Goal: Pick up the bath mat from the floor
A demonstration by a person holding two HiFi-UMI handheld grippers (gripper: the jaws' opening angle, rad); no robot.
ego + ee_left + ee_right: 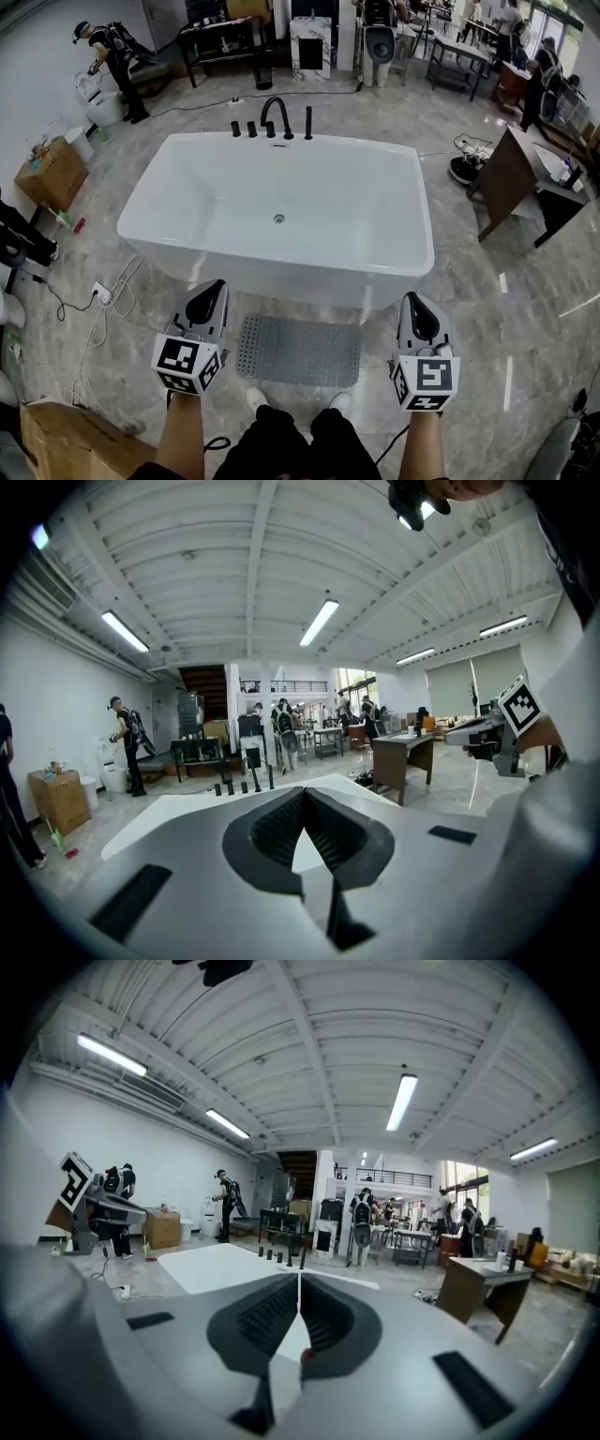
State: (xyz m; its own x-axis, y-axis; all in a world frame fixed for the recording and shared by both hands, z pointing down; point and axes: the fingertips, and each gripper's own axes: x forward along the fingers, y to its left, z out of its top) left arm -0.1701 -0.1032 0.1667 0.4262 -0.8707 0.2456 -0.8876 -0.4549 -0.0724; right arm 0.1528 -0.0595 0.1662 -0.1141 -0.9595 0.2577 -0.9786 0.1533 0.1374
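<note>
**Head view.** We see the mat (298,350), grey and studded, lying flat on the floor just in front of the tub (281,277). Its long axis runs left to right along the tub's near wall. The left gripper (210,286) and right gripper (413,300) hang above the floor, one beyond each short end of the mat, both pointing far, toward the tub. The mat thus lies between and below them.

**Gripper views.** In each, the jaws are pressed together with nothing between them.

We judge the left gripper closer to its end of the mat than the right is to its own. To take an edge, the jaws must first spread. The shoes (255,397) stand just beside the mat's near edge. The tub wall crowds the far edge. Nothing rests on the mat. A cable (70,305) and a box (56,436) lie well apart, to the left.
</note>
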